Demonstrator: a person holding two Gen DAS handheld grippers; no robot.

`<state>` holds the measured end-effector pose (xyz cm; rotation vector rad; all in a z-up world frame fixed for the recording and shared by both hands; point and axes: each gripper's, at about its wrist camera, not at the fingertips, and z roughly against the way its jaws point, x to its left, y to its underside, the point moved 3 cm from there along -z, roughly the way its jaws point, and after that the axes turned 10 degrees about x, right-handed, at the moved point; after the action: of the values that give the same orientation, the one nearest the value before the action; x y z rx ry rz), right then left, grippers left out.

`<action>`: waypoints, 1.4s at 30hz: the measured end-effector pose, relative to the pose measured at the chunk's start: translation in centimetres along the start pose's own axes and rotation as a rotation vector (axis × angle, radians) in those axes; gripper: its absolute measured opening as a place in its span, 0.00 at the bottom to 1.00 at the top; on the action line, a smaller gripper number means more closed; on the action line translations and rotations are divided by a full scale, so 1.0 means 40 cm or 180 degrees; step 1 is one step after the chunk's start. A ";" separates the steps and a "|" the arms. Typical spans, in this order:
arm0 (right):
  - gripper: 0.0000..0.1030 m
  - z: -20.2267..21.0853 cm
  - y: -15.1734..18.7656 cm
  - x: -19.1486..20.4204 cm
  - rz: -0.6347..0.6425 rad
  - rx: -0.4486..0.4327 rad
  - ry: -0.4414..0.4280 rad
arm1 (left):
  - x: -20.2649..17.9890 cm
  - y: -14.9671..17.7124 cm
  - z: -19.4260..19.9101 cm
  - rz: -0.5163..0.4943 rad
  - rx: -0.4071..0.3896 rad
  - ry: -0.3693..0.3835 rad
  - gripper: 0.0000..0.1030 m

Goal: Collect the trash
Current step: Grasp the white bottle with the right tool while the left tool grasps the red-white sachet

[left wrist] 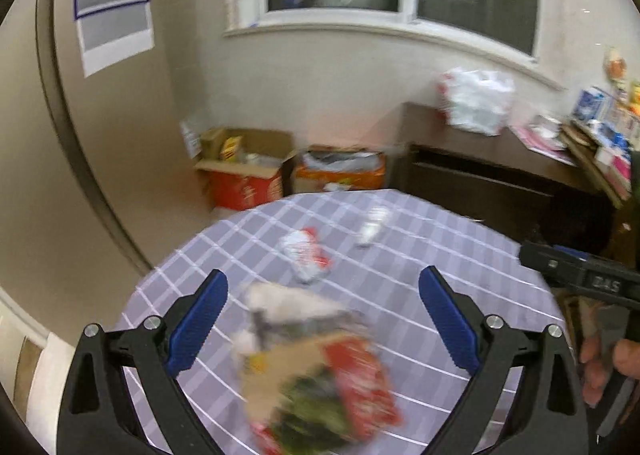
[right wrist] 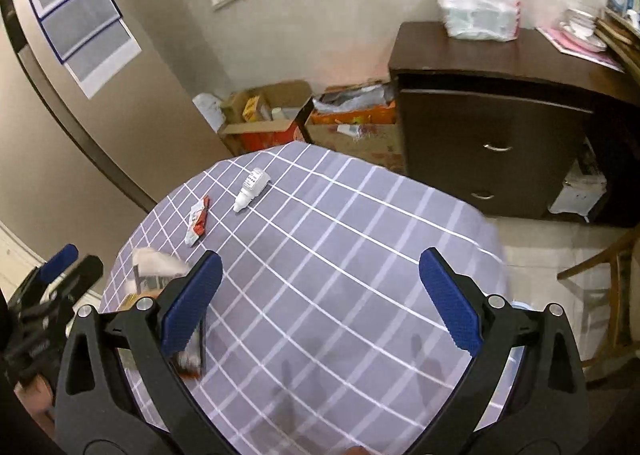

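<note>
Left wrist view: left gripper [left wrist: 323, 307] fingers spread wide, nothing held, over a blurred pile of wrappers [left wrist: 316, 371] lying on the checked desk [left wrist: 460, 275]. Farther on the desk: a crumpled red-white wrapper [left wrist: 306, 255] and a small white bottle [left wrist: 372, 225], apart.

Right wrist view: right gripper [right wrist: 320, 295] fingers wide apart, empty, above bare cloth. Bottle [right wrist: 252, 189] and red-white wrapper [right wrist: 199, 220] lie far left; wrapper pile [right wrist: 154, 271] sits behind the left finger. Cardboard boxes [right wrist: 264, 115] stand on the floor beyond the desk.
</note>
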<state>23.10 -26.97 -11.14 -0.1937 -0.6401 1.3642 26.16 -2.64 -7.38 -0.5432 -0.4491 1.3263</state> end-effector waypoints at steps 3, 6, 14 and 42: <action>0.94 -0.070 -0.032 0.020 -0.0021 0.0098 0.0012 | 0.054 -0.037 -0.076 0.0040 0.0213 -0.0087 0.92; 0.94 -0.140 -0.063 0.042 -0.0043 0.0192 -0.0010 | 0.082 -0.083 -0.162 -0.0025 0.0447 -0.0089 0.92; 0.94 -0.248 -0.138 0.074 -0.0135 0.0264 -0.0097 | 0.083 -0.137 -0.369 -0.0098 0.1115 0.0015 0.91; 0.32 -0.199 -0.062 0.087 0.0105 0.0244 -0.0182 | 0.063 -0.090 -0.291 -0.0211 0.0974 0.0493 0.06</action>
<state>29.66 -22.39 -15.34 -0.1045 -0.6335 1.4278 36.38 -2.07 -14.44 -0.3687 -0.1311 1.2500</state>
